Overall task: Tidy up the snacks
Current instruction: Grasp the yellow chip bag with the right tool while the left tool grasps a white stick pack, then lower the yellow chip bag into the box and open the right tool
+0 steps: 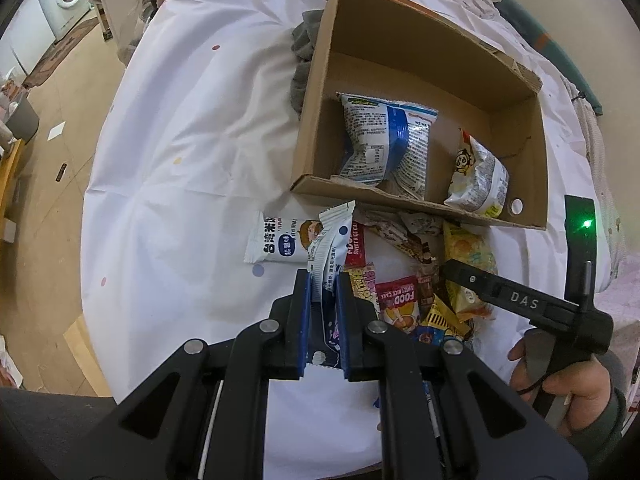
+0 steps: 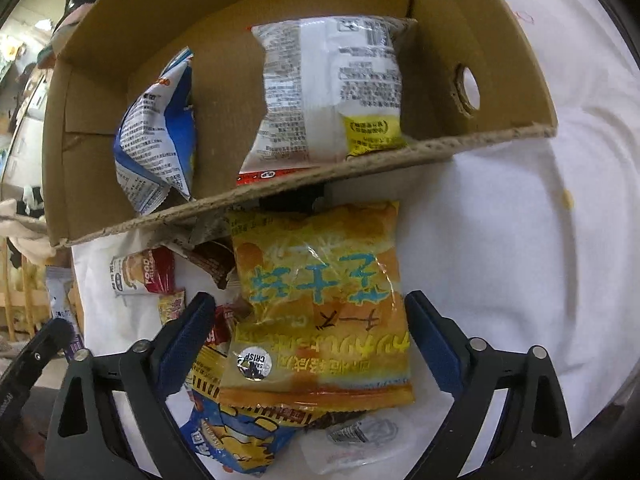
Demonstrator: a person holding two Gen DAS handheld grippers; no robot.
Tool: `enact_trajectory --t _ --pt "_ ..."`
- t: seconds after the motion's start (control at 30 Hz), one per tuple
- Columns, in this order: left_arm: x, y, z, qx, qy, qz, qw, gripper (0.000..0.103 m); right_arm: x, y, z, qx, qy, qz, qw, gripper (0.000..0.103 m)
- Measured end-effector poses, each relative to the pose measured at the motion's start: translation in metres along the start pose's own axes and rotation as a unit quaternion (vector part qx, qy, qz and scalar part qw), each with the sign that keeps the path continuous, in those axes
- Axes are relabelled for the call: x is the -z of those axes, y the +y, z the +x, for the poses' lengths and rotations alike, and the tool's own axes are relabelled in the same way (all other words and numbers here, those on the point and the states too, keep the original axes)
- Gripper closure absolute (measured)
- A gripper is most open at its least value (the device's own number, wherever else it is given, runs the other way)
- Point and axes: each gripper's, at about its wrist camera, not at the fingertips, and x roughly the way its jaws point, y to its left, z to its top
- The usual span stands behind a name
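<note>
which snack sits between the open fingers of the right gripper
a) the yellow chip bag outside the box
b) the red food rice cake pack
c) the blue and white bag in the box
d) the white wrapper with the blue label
a: in the right wrist view the right gripper straddles the yellow chip bag, which lies on the white cloth in front of the cardboard box, with gaps beside both pads.

blue-white packet (image 1: 326, 256): upright, clamped | yellow bag (image 2: 320, 300): flat beside box (image 2: 304, 184) | two bags inside
</note>
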Motion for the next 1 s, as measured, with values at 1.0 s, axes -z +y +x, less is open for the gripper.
enact_trajectory --t 1.0 --pt "0.001 0.001 0.011 -0.059 -0.029 -0.001 0.9978 0.093 0.047 -0.018 -0.1 -0.185 -0.072 -0.074 0.977 0.04"
